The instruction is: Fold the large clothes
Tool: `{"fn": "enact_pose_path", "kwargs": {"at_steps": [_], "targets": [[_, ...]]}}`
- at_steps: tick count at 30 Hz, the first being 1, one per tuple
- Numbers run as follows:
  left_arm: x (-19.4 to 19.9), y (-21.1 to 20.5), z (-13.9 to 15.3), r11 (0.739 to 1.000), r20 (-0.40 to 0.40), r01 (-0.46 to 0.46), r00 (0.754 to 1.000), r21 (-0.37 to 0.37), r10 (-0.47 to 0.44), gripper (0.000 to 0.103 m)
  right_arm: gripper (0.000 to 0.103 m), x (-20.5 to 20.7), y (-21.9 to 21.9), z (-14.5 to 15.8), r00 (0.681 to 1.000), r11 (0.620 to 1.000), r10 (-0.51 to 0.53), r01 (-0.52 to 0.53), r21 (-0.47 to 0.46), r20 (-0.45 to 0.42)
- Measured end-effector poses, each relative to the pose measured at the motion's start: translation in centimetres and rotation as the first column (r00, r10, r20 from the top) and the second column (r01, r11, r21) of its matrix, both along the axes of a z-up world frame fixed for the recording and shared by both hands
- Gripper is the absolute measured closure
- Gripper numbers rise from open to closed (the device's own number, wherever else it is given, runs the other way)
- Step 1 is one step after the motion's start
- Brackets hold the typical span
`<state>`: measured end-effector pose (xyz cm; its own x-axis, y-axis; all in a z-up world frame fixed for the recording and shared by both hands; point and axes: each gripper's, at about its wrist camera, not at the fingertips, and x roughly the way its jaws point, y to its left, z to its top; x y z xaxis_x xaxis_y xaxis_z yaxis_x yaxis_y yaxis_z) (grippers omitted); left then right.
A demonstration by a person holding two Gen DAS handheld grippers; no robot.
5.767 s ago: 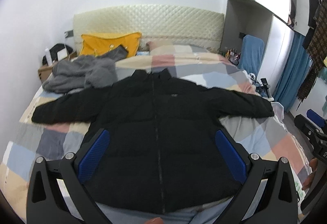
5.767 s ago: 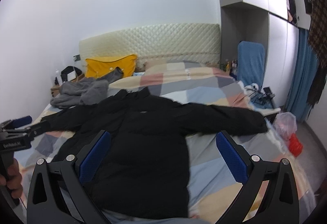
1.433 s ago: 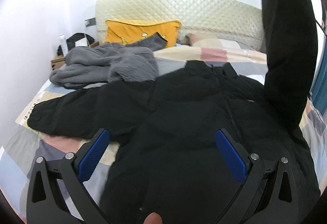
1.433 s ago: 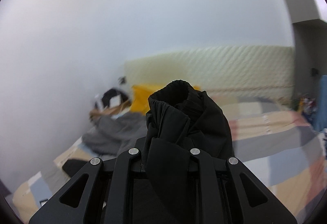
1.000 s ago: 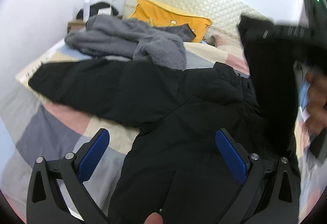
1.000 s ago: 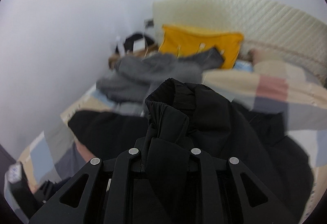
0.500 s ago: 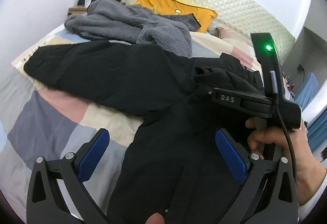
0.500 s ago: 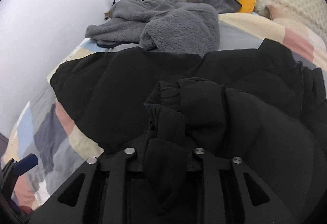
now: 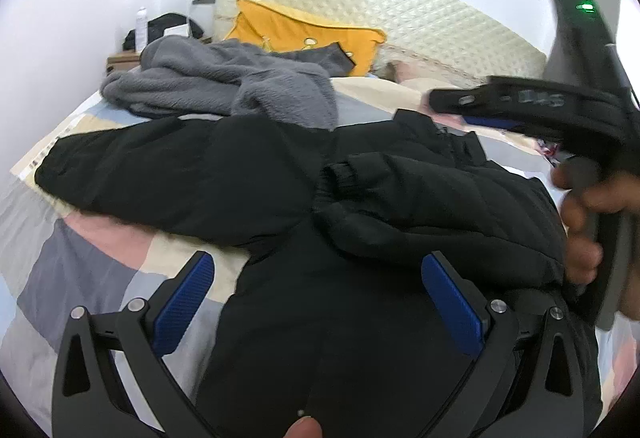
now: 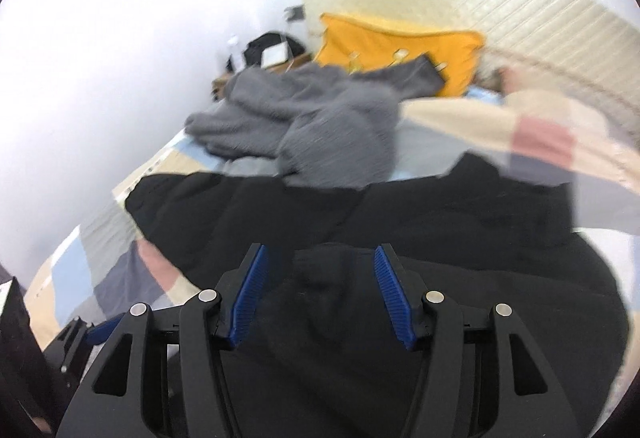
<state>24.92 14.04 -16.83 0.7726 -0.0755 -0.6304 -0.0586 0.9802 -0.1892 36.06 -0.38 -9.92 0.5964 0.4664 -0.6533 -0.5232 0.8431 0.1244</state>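
Jacket: a black puffer jacket (image 9: 360, 318) lies spread across the middle of a bed, its front up and its collar toward the headboard (image 9: 400, 18).
Folded sleeve: one sleeve (image 9: 432, 206) lies across the jacket's chest, its ribbed cuff near the middle of the body.
Other sleeve: the second sleeve (image 9: 168, 174) stretches flat toward the bed's side edge by the wall, its cuff resting on the checked bedspread (image 9: 72, 278).
Left gripper: the left gripper (image 9: 316, 302) hovers over the jacket's lower body, its blue-padded fingers (image 9: 182, 302) wide apart and holding nothing.
Right gripper: the right gripper (image 10: 318, 294) sits just above the folded sleeve, its blue pads (image 10: 390, 294) apart with a gap on each side of the fabric; the frame is motion-blurred, so contact with the cloth cannot be told.
Right gripper, other view: in the left wrist view the same tool (image 9: 520, 106) appears beyond the jacket's collar, a green light lit on its body, the person's hand (image 9: 592, 222) wrapped around its handle.
Bedding: a grey fleece garment (image 9: 224, 86) lies heaped just beyond the jacket's outstretched sleeve, touching it at the shoulder.
Pillow: a yellow cushion (image 9: 304, 30) leans against the quilted cream headboard, with a dark grey sleeve lying over its lower edge.
Bedside: a wooden nightstand (image 9: 122, 59) by the bed's head corner carries a clear bottle (image 9: 141, 24) and a black bag (image 9: 168, 24).
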Motion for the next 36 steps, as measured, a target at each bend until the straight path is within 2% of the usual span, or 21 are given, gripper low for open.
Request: {"fn": "enact_pose_path", "kwargs": {"at_steps": [7, 13, 18, 24, 28, 31, 34, 36], "targets": [[-0.4, -1.9, 0.3, 0.999, 0.014, 0.043, 0.999, 0.013, -0.044, 0.000, 0.049, -4.0, -9.0, 3.0, 0.984, 0.988, -0.151, 0.152, -0.002, 0.097], [-0.8, -3.7, 0.5, 0.997, 0.032, 0.075, 0.997, 0.019, -0.076, 0.000, 0.048, -7.1, -15.5, 2.7, 0.959, 0.969, -0.239, 0.245, -0.019, 0.151], [-1.1, -5.1, 0.5, 0.995, 0.040, 0.094, 0.995, 0.039, -0.096, 0.000, 0.048, -8.8, -20.6, 0.2, 0.939, 0.945, -0.323, 0.327, -0.017, 0.123], [-1.1, -6.1, 0.3, 0.994, 0.042, 0.097, 0.994, 0.053, -0.099, 0.000, 0.048, -9.3, -25.2, -5.7, 0.915, 0.914, -0.401, 0.403, -0.049, 0.054], [-1.0, -6.0, 0.2, 0.996, 0.038, 0.077, 0.996, 0.041, -0.079, 0.000, 0.048, -8.8, -26.5, -9.1, 0.907, 0.905, -0.419, 0.413, -0.107, -0.038], [-0.9, -5.9, 0.0, 0.997, 0.030, 0.072, 0.997, 0.031, -0.073, 0.000, 0.048, -7.8, -27.1, -11.2, 0.882, 0.878, -0.460, 0.437, -0.194, -0.098], [-0.8, -5.8, -0.3, 0.998, 0.025, 0.058, 0.998, 0.032, -0.059, 0.000, 0.048, -7.2, -27.6, -12.6, 0.874, 0.859, -0.476, 0.441, -0.259, -0.092], [-0.8, -5.7, -0.5, 0.998, 0.020, 0.054, 0.998, 0.019, -0.055, 0.000, 0.048, -7.0, -27.5, -13.2, 0.884, 0.851, -0.464, 0.426, -0.307, -0.061]]}}
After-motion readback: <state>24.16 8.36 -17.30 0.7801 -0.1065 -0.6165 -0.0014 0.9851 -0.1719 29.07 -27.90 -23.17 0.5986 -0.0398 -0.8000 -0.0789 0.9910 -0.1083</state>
